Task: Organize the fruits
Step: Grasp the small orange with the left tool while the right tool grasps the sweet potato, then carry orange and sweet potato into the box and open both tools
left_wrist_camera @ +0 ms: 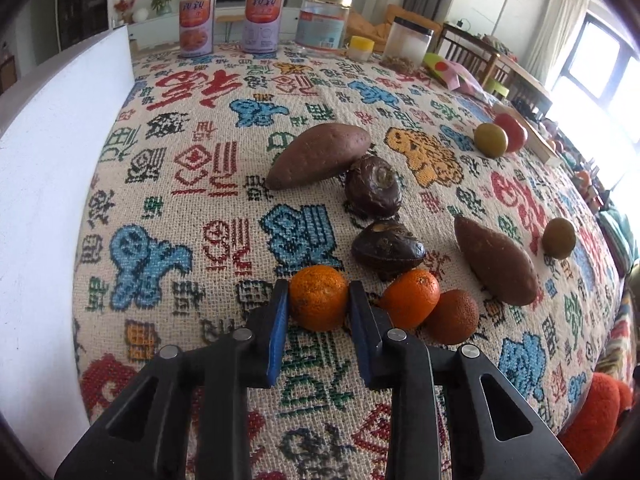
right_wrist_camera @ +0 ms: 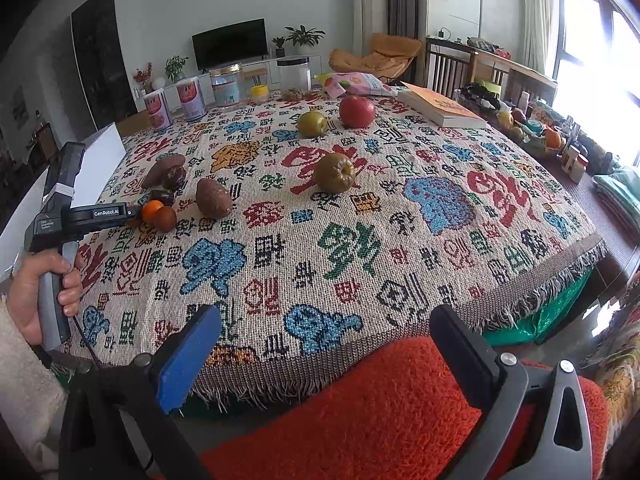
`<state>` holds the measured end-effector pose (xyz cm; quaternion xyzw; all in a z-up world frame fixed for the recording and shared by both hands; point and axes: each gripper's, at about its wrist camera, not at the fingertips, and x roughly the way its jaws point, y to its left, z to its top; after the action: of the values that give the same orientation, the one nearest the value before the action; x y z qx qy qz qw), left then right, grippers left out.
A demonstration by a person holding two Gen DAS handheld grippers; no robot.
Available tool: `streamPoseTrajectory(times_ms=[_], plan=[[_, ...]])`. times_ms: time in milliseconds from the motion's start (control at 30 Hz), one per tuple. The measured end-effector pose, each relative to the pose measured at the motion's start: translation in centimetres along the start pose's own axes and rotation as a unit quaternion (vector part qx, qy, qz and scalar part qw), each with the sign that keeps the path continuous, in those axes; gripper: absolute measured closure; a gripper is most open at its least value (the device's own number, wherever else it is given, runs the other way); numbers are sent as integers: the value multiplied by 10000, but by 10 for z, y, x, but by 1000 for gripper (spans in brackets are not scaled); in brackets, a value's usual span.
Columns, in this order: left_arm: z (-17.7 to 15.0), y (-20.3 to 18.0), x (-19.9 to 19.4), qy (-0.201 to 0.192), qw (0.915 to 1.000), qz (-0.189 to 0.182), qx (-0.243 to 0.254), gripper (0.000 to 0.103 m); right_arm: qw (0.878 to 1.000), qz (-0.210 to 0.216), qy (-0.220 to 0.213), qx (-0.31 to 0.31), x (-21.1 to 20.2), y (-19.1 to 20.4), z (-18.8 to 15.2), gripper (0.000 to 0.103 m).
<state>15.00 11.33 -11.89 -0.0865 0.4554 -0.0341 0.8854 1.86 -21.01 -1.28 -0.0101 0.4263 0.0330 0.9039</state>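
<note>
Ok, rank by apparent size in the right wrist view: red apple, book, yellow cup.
1. book
2. red apple
3. yellow cup
The cup sits farther back, so it may look smaller than it is.

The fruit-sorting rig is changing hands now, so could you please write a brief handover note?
Left gripper: shut on an orange, low at the tablecloth.
Right gripper: open, empty, back off the table's near edge.
Grouped: two more oranges beside it, two dark round fruits behind.
Left: two sweet potatoes lie apart; green fruits and red apple scattered far side.
</note>
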Motion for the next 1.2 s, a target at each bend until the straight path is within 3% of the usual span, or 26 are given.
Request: streamPoseTrajectory(times_ms=[133, 200, 267, 333, 367, 433, 567, 600, 633, 767, 867, 1000, 1100, 1200], plan=[[-3, 4, -14, -91, 9995, -162, -261, 75, 9998, 170, 97, -69, 7, 2, 7, 0], [-7, 0, -29, -220, 9992, -197, -265, 75, 9976, 665, 188, -109, 17, 5, 25, 0], [-11, -4, -48, -329, 9986, -302, -266, 75, 9886, 1417, 461, -201, 42, 16, 52, 0], [-14, -8, -67, -385, 9980, -416, -277, 75, 9797, 1746, 874, -452, 77, 37, 82, 4], [-16, -10, -76, -409, 9977, -456, -278, 75, 9767, 1776, 1047, -588, 96, 49, 97, 20], [-18, -11, -95, -441, 9973, -512, -273, 75, 9699, 1817, 1450, -718, 132, 73, 122, 41], [-21, -6, -123, -484, 9967, -558, -325, 75, 9523, 1879, 2178, -1014, 186, 115, 149, 45], [-21, -4, -128, -485, 9965, -582, -357, 75, 9513, 1714, 2274, -1183, 193, 124, 150, 48], [-22, -2, -132, -468, 9964, -602, -381, 75, 9501, 1487, 2372, -1377, 199, 130, 150, 59], [-25, -5, -147, -446, 9955, -776, -316, 75, 9367, 1269, 2793, -1686, 202, 136, 145, 62], [-22, -5, -167, -561, 9926, -1028, -323, 75, 9438, 1397, 2759, -1165, 193, 112, 141, 62], [-11, 0, -200, -821, 9869, -1320, -439, 75, 9587, 1789, 2205, -163, 154, 65, 148, 62], [-3, 15, -228, -1006, 9825, -1453, -581, 75, 9563, 2239, 1872, 193, 116, 58, 162, 62], [2, 45, -257, -1265, 9820, -1172, -773, 75, 9441, 2855, 1643, 136, 80, 96, 180, 62]])
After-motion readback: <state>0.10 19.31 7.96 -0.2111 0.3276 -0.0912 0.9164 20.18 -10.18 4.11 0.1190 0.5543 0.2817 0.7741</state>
